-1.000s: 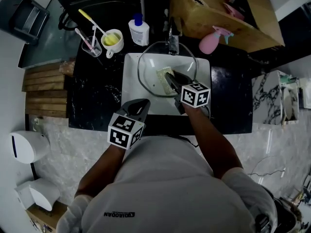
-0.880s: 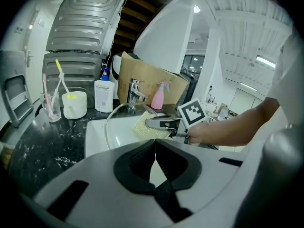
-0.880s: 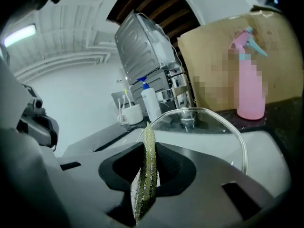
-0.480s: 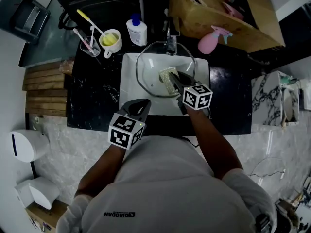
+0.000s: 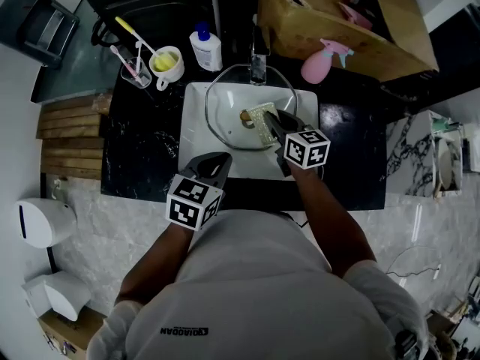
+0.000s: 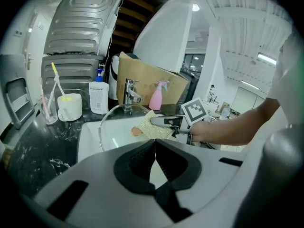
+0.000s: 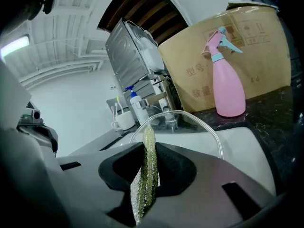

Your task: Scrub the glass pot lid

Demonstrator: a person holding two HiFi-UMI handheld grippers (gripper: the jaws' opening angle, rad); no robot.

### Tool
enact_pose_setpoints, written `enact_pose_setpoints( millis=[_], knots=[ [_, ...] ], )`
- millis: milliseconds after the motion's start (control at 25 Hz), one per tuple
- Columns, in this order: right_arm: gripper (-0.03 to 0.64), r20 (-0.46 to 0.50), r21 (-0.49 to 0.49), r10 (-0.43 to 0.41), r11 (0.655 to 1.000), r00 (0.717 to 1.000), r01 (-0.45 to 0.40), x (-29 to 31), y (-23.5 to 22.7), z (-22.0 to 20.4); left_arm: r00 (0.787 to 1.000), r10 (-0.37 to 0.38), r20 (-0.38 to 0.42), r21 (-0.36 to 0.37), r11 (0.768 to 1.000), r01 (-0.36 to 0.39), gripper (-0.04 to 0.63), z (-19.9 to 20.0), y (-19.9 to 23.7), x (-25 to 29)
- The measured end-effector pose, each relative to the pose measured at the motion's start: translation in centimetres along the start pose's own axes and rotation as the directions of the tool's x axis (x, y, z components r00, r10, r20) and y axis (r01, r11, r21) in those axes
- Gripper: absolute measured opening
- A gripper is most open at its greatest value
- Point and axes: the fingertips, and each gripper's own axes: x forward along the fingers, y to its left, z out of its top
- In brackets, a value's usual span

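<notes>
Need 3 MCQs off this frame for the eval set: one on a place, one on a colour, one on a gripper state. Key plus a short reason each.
1. Where does the glass pot lid lie?
A) in the white sink
B) on a wall hook
C) on a stove burner

2. What colour is the spray bottle?
A) green
B) black
C) pink

3. What is the state of the right gripper?
A) open, empty
B) shut on the scrub pad
C) shut on a spoon

Key:
1 A: the head view shows its rim inside the basin.
2 C: its body is pink in the head and right gripper views.
3 B: the right gripper view shows the pad clamped between the jaws.
</notes>
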Motion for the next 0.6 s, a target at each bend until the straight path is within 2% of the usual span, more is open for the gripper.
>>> enact_pose_setpoints(
  millis=[600],
  knots=[
    [0.095,-0.033,-0.066,-0.051,0.997,0.998,0.049,-2.8,-1.9,0.2,0.998,0.051,0.027,-0.014,0.999,-0.051,0.015,1.0,-2.6,1.0]
  ],
)
